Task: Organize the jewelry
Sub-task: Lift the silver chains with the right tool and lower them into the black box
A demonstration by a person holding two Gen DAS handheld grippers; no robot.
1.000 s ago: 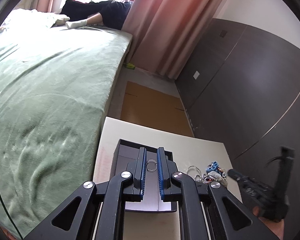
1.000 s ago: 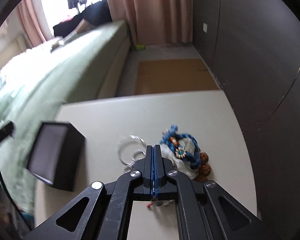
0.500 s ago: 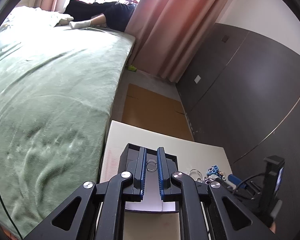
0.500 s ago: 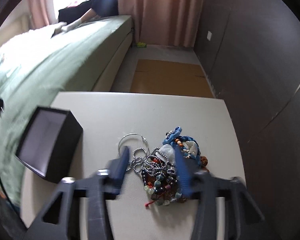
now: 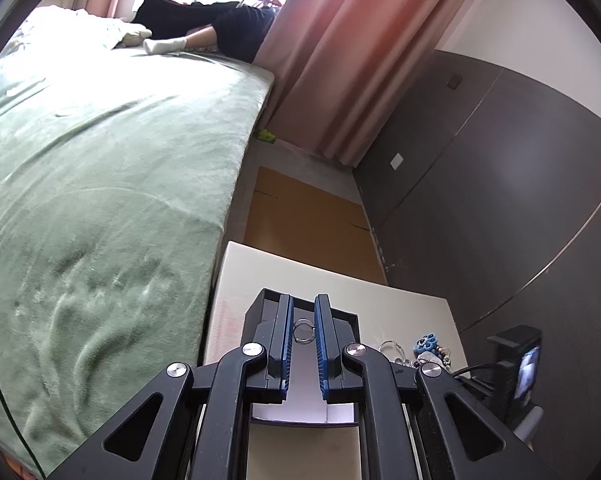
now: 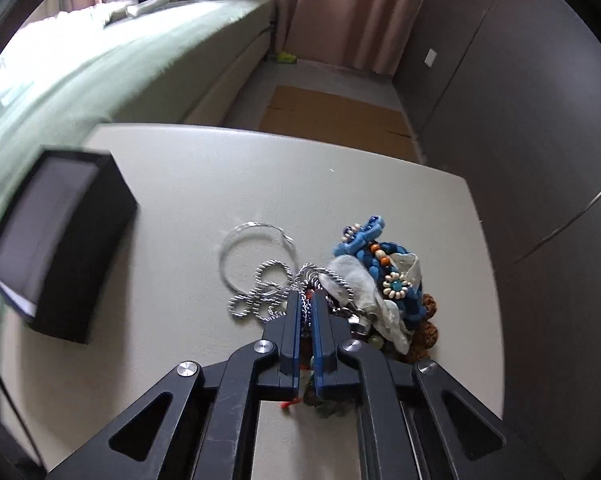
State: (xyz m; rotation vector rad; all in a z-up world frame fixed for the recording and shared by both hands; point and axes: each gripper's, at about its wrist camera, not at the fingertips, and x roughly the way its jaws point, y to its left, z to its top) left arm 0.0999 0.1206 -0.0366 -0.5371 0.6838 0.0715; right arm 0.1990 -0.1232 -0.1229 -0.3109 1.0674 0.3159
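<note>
Over the black box (image 5: 342, 322) at the bench's left edge, beside the bed (image 5: 100, 184), I hold my left gripper (image 5: 303, 330) with a small silver ring (image 5: 303, 329) pinched between its blue pads. I judge I'm keeping the ring above the box's pale lining so it can go straight in when I let go; as far as I can see, the box holds nothing yet, though my gripper hides part of its floor.

My right gripper (image 6: 306, 308) points steeply down into the jewelry pile (image 6: 352, 292) near the bench's right edge. Its jaws are pressed almost together, and strands of silver chain (image 6: 260, 292) run between the pads, so I read it as pinching the chain; what else may be caught there I cannot tell, since the pads cover it. The pile is a tangle: a thin silver hoop (image 6: 256, 246) lies on its box side, a blue braided bracelet (image 6: 384, 264) with beads sits on top toward the right, and brown beads (image 6: 424, 328) rest at the pile's near right. Gripping low in the knot seems meant to draw one strand out, but the neighbours may drag along with it.

The bench (image 6: 284, 172) is otherwise bare between box and pile, which stand well apart.
</note>
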